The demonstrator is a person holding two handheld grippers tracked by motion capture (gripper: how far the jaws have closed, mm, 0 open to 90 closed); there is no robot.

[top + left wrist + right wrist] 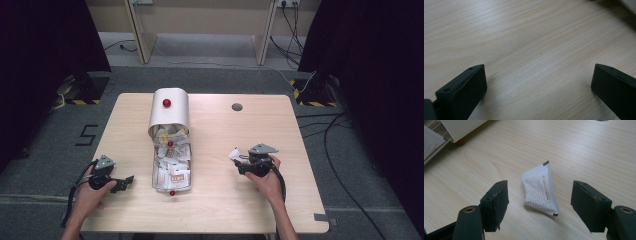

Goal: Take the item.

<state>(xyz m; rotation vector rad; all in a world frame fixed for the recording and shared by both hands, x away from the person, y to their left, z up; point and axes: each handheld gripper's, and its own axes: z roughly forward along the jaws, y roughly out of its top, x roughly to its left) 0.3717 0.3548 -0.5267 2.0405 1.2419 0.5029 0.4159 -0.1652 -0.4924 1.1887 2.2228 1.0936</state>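
Observation:
A small white sachet (540, 188) with printed text lies on the wooden table (220, 210), between and just beyond the jaws of my right gripper (539, 200), which is open and not touching it. In the high view the sachet (234, 154) sits at the tip of the right gripper (242, 162). My left gripper (125, 183) rests near the table's front left, open, with bare wood between its jaws (536, 82). A clear tray (171, 167) full of several white sachets lies in the middle, its silver lid (170, 112) with a red knob (166, 103) tipped back.
A round grey grommet (237, 107) sits in the table at the back right. Cables (345, 165) run over the floor on the right. A red foot (172, 192) marks the tray's near end. The tray's edge (434, 147) shows at upper left in the right gripper view.

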